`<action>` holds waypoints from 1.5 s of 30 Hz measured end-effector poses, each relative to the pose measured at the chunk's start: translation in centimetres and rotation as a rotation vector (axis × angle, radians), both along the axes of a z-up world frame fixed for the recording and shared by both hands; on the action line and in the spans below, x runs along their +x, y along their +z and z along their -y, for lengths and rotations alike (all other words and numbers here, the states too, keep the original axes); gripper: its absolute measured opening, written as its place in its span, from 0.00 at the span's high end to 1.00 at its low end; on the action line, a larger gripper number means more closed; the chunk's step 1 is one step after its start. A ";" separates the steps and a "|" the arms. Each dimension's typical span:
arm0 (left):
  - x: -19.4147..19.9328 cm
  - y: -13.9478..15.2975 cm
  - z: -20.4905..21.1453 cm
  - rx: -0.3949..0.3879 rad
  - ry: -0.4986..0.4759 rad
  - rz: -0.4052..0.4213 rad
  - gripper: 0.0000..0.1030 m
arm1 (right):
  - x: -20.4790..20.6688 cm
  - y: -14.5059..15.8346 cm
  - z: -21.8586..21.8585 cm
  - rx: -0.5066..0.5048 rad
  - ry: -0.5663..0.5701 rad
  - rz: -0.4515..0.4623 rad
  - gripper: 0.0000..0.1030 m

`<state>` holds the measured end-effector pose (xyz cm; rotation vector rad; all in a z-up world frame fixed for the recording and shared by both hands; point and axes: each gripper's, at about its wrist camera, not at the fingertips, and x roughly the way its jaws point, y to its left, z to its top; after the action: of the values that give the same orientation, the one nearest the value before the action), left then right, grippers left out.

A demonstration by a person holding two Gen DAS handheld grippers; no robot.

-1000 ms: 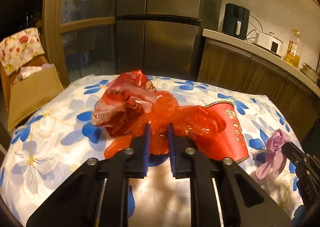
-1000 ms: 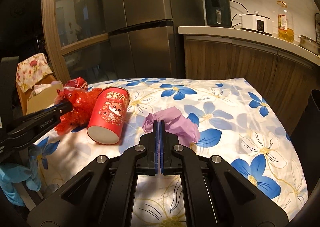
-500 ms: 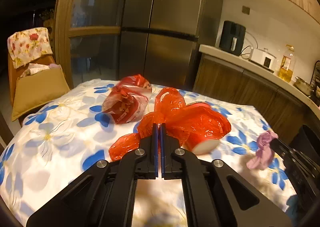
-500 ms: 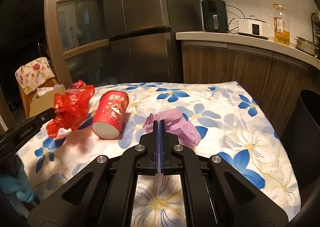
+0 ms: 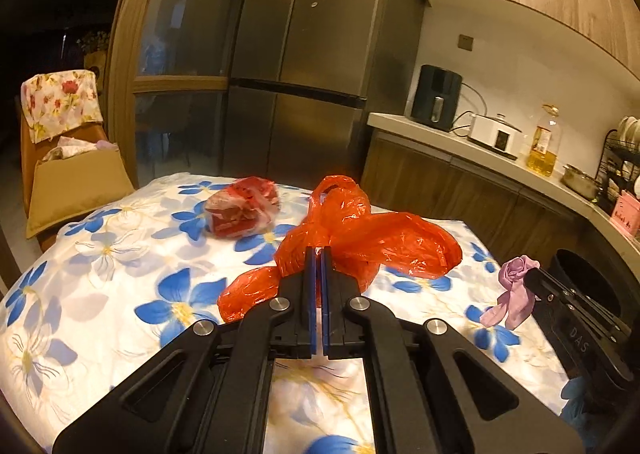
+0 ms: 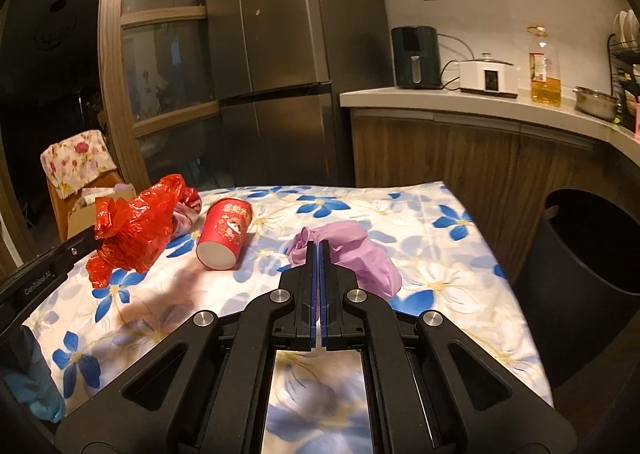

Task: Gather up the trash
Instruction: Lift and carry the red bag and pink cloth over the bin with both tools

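Two tools are seen, each clamped on trash: the left tool point(image 5: 317, 254) is closed on a crinkly orange-red plastic bag point(image 5: 372, 242), and the right tool point(image 6: 319, 248) is closed on a soft purple glove point(image 6: 360, 254). "GenRobot.AI" is read along the left tool's arm in the right wrist view, and "DAS" on the right tool's arm in the left wrist view. Chinese characters and a cartoon figure are printed on a red paper cup point(image 6: 224, 232), which lies on its side, white base toward the camera, on the surface point(image 6: 460, 278) between the two held items. The print is too small to be read. The surface is covered by a white cloth with blue flowers. A crumpled red-and-white wrapper point(image 5: 242, 211) lies on it further back, apart from the bag. A round black bin point(image 6: 588, 254) is placed just off the surface's right edge. Behind, a steel fridge point(image 6: 272, 61) is seen, with a wood-fronted kitchen worktop point(image 6: 480, 103) beside it carrying a black air fryer point(image 6: 416, 55), a white cooker point(image 6: 488, 75), an oil bottle point(image 6: 545, 69) with an unreadable label and a metal bowl point(image 6: 596, 101). A chair draped in floral fabric point(image 5: 60, 103) and a cardboard box point(image 5: 76, 183) stand at left.
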<state>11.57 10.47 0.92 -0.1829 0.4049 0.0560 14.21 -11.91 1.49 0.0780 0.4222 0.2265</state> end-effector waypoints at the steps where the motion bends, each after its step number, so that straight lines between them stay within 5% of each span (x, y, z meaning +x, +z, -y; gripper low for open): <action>1: -0.2 0.1 0.4 0.001 -0.006 0.003 0.99 | -0.3 0.1 0.4 0.000 -0.004 0.003 0.99; 27: 2.3 2.8 19.6 0.046 -0.367 0.064 0.99 | -3.7 4.1 17.8 -0.002 -0.307 0.112 0.99; 45: 6.0 2.2 31.4 0.045 -0.584 0.083 0.99 | -2.1 2.7 27.0 0.010 -0.461 0.085 0.99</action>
<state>17.55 -20.97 3.12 -0.0170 0.3615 -0.5153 12.07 -38.92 4.22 0.1723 0.3079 -0.2212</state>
